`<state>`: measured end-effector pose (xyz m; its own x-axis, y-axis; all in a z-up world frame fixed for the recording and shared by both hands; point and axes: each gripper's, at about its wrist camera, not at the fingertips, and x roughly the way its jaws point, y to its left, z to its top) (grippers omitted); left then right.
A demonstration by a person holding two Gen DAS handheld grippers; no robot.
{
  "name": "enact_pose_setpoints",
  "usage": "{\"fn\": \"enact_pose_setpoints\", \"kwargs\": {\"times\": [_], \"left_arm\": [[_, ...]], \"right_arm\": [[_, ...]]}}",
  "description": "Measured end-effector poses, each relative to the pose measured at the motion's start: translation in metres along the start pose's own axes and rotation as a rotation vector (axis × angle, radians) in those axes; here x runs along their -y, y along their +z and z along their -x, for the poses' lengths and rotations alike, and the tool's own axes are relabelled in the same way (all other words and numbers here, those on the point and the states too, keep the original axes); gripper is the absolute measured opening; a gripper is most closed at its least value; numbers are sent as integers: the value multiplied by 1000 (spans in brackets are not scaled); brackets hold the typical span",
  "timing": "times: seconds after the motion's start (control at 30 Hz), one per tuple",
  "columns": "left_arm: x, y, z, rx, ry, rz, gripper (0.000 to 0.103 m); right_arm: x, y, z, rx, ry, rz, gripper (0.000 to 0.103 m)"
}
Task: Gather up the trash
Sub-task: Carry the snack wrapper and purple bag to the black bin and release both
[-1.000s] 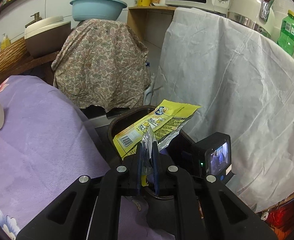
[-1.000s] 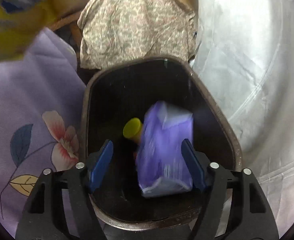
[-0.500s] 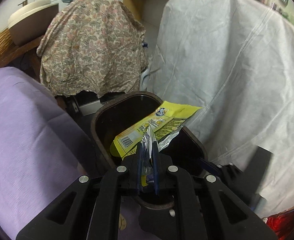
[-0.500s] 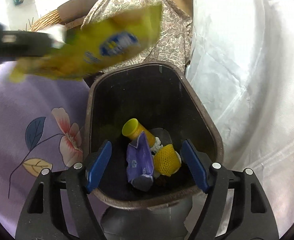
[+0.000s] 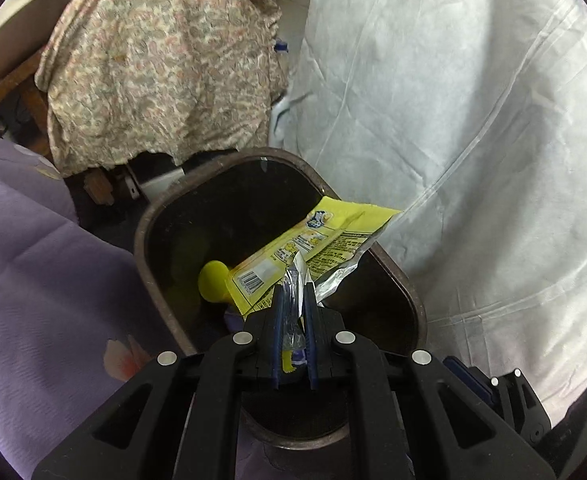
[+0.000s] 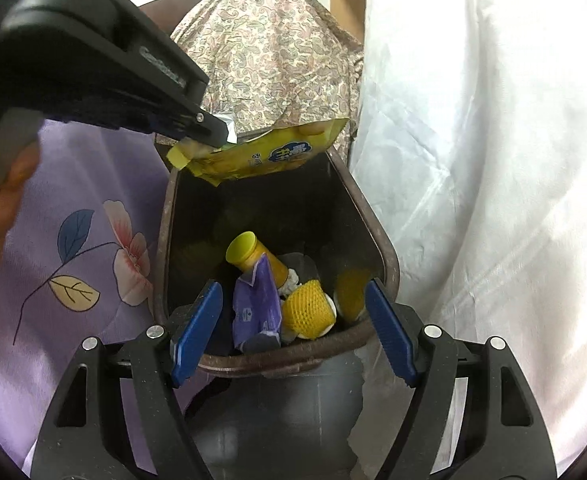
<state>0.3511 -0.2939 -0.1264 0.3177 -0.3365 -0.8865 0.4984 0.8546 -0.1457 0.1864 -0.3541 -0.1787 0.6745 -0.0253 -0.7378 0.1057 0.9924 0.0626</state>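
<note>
Where bin (image 6: 377, 240) stands, purple cloth (image 6: 73, 248) left, white sheet (image 6: 493, 160) right.

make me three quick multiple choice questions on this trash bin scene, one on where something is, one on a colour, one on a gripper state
1. Where is the yellow snack wrapper?
A. lying at the bottom of the bin
B. held over the open trash bin
C. on the purple floral cloth

2. What colour is the crumpled packet inside the bin?
A. purple
B. red
C. green

3. How is the right gripper?
A. shut on a cup
B. shut on the wrapper
C. open, holding nothing

Answers:
1 B, the left gripper pinches its torn end above the bin's mouth.
2 A, it lies purple between the yellow cup and the yellow foam net.
3 C, its blue pads stand wide apart with only the bin between them.
</note>
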Motion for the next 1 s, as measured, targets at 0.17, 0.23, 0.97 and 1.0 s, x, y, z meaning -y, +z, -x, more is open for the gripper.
{"fn": "enact_pose_setpoints", "kwargs": {"times": [0.17,0.23,0.97,1.0], "left_arm": [[-2,5,-25,-63,18,8,10],[-3,7,-36,-90,30,-2,10],[-4,11,-9,2,-61,46,75],[-4,11,-6,11,-62,43,75]], "right_arm": [[5,-5,5,2,-5,-14,74],[2,-7,7,5,-5,-8,74],[-1,-10,12,26,-15,-11,74],[-1,-11,13,25,-13,-12,74]]}}
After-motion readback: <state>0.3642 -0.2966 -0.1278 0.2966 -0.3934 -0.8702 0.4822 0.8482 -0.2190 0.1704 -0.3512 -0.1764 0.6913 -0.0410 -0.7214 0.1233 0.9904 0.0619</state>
